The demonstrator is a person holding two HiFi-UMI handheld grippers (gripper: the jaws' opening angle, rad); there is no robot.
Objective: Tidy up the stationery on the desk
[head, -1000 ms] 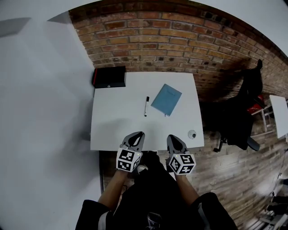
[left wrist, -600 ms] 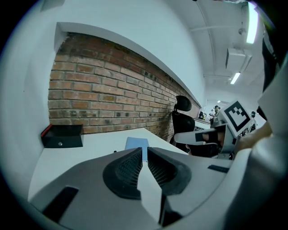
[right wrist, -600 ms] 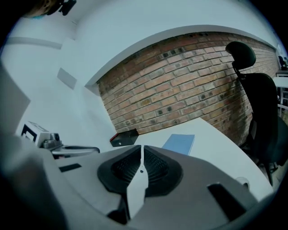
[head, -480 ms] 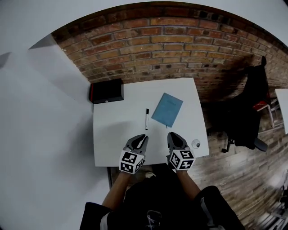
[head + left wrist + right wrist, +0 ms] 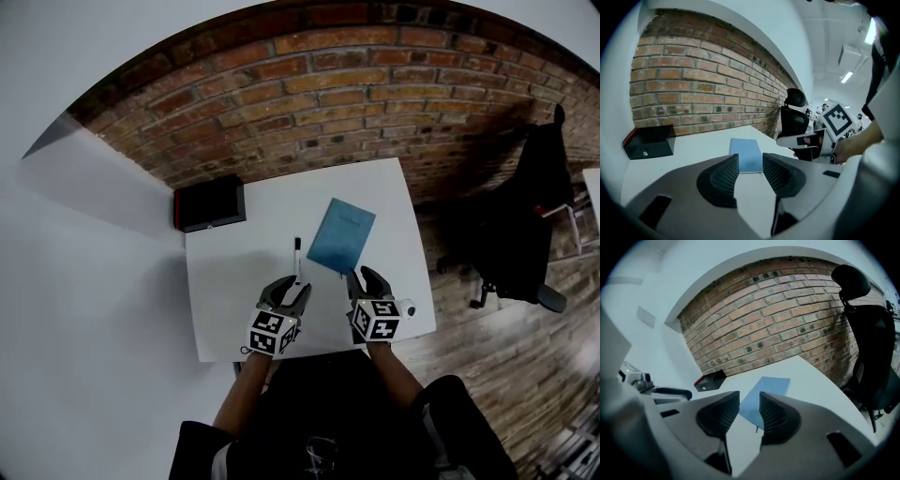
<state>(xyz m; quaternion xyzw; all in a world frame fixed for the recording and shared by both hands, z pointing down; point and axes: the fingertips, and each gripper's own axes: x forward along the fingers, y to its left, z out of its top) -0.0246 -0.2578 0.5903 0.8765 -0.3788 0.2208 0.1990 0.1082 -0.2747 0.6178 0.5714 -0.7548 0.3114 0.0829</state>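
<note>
On the white desk point(image 5: 244, 281) lie a blue notebook point(image 5: 339, 236) and, left of it, a black-and-white pen point(image 5: 297, 257). My left gripper point(image 5: 291, 289) hovers just short of the pen's near end. Its jaws have just been opening and stand open, with nothing between them. My right gripper point(image 5: 365, 277) is at the notebook's near corner. Its jaws have also just been opening and hold nothing. In the left gripper view the notebook point(image 5: 746, 153) shows beyond the open gripper point(image 5: 750, 161). The right gripper view shows the notebook point(image 5: 773, 387) past the open gripper point(image 5: 749, 401).
A black box point(image 5: 209, 203) with a red edge sits at the desk's far left corner against the brick wall. A small round object point(image 5: 409, 307) lies near the right edge beside my right gripper. A black office chair point(image 5: 530, 216) stands to the right of the desk.
Both grippers have moved forward from the desk's near edge toward the pen and the notebook. Both pairs of jaws, shut before, now stand open.
</note>
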